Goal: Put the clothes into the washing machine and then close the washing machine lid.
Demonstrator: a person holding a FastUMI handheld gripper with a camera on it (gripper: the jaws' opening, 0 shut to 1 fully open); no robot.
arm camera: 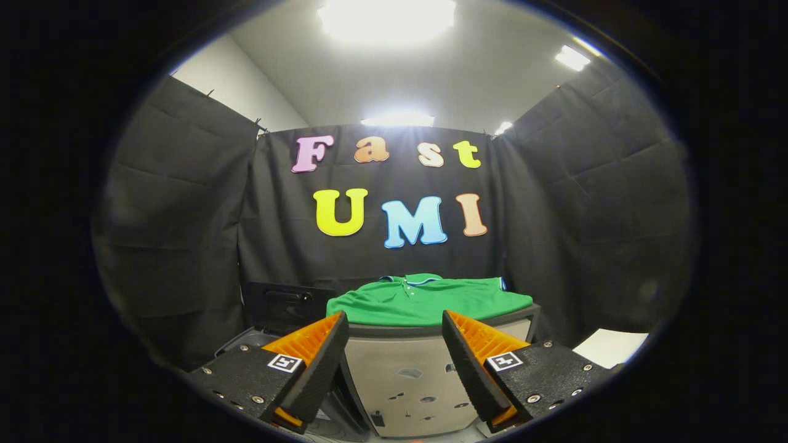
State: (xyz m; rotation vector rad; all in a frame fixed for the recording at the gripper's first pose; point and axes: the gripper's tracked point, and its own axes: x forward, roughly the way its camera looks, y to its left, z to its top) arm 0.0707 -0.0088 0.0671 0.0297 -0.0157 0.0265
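Green shirt [425,300] atop grey box [403,381], beyond spread tool [394,369] fingers

A green shirt [425,300] with blue-white collar trim lies on a grey box [406,375].

My gripper [395,335] has two wedge-shaped fingers [320,363] with ribbed inner faces, standing apart with nothing between them. Each finger mounts on a black textured block [243,372] fastened with silver screws. Each block carries one square black-and-white marker tag [285,362] near the finger base.
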